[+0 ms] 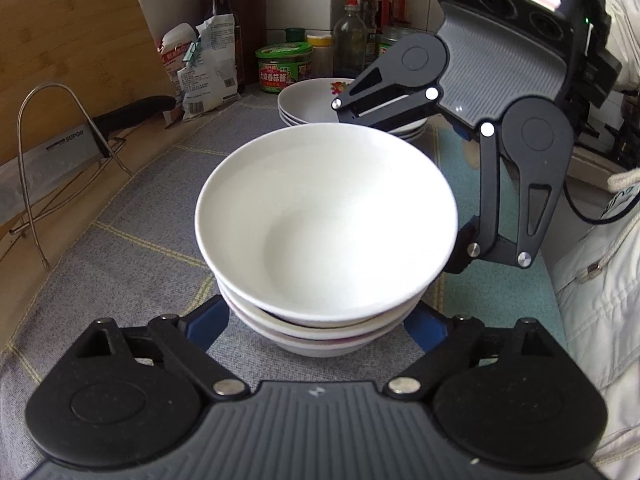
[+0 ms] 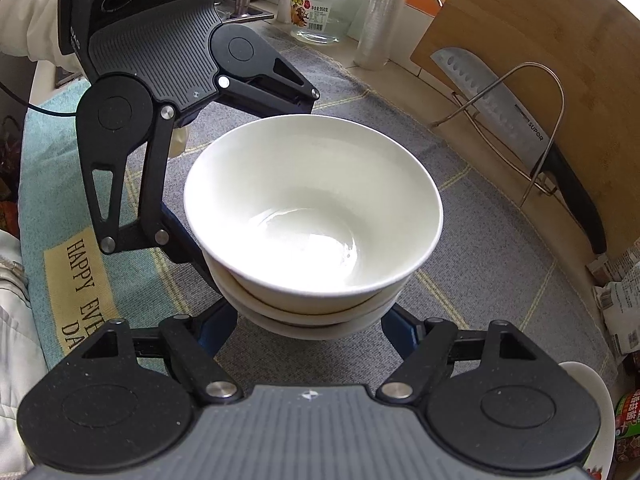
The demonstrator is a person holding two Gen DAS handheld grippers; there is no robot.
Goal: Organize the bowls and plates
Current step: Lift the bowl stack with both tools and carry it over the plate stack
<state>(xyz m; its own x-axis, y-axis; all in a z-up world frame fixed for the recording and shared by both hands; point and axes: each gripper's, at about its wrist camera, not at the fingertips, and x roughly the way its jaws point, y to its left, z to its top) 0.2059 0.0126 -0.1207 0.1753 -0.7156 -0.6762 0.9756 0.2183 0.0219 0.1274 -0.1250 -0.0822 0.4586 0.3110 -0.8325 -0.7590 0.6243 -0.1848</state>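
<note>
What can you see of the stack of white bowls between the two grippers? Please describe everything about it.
The stack of white bowls holds about three glossy, ceramic-looking bowls nested upright; the top one is plain white and empty. A thin reddish line shows on a lower bowl. The stack rests on a grey checked cloth. The left gripper and the right gripper each straddle its lower part with blue pads; whether the pads touch it is unclear. A separate pile of plates stands behind.
</note>
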